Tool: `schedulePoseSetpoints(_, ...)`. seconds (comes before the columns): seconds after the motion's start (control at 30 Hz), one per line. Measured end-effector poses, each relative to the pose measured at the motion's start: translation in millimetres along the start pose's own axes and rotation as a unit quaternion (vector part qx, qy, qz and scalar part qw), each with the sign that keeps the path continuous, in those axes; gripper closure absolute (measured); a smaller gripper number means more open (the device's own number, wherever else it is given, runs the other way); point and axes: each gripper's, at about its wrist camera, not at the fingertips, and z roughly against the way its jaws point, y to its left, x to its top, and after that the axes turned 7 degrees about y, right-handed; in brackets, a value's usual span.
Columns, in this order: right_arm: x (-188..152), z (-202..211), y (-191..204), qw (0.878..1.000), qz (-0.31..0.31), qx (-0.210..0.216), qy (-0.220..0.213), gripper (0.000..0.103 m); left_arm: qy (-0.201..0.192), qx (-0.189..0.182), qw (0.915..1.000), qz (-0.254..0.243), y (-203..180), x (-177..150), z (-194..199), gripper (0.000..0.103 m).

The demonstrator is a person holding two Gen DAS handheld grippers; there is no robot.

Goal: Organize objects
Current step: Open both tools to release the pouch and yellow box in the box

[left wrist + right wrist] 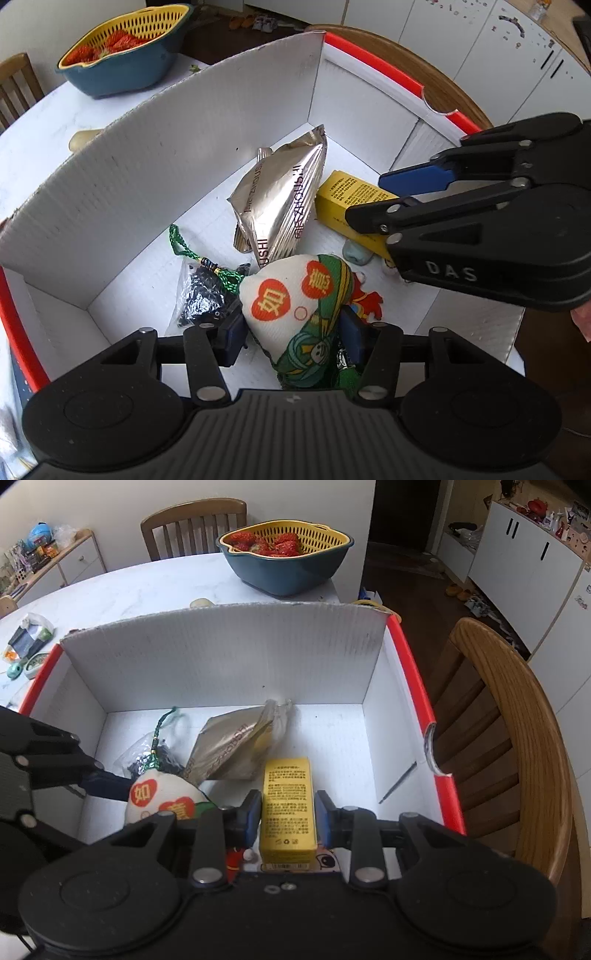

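yellow box between right tongs

White, red-rimmed box; yellow carton with black print; silver foil packet; white pouch with orange apples, green band; green cord.

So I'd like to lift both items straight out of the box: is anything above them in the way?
Nothing visible. The left gripper grips the fabric pouch and the right gripper grips the yellow box; the cardboard box is open-topped.
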Motion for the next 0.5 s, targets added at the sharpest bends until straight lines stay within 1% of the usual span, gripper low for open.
schedulePoseSetpoints(0.07, 0, 3, -2, 1.000, 0.003, 0.007, -0.003, 0.069, 0.007, -0.005, 0.9999, 0.005, 1, 0, -1, 0.048)
schedulePoseSetpoints(0.13, -2, 5, -4, 1.000, 0.002, 0.009, -0.006, 0.065, 0.012, -0.007, 0.9999, 0.010, 2, -1, -2, 0.047)
schedulePoseSetpoints(0.17, -3, 6, -5, 1.000, 0.001, 0.011, -0.007, 0.061, 0.011, -0.006, 0.9999, 0.011, 3, -1, -2, 0.046)
schedulePoseSetpoints(0.2, -4, 7, -7, 1.000, -0.002, 0.013, -0.007, 0.059, 0.010, -0.007, 0.9999, 0.011, 2, -2, 0, 0.041)
schedulePoseSetpoints(0.27, -7, 9, -10, 1.000, -0.007, 0.016, -0.008, 0.059, 0.003, -0.007, 0.9999, 0.012, 2, -5, 3, 0.035)
schedulePoseSetpoints(0.33, -10, 12, -14, 1.000, -0.012, 0.025, -0.010, 0.059, -0.003, -0.010, 0.9999, 0.013, 2, -7, 7, 0.034)
schedulePoseSetpoints(0.43, -13, 20, -15, 0.999, -0.010, 0.032, -0.018, 0.056, -0.011, -0.011, 0.9997, 0.017, 2, -13, 14, 0.034)
schedulePoseSetpoints(0.5, -15, 26, -16, 0.999, -0.011, 0.039, -0.026, 0.049, -0.020, -0.011, 0.9995, 0.022, 3, -18, 20, 0.034)
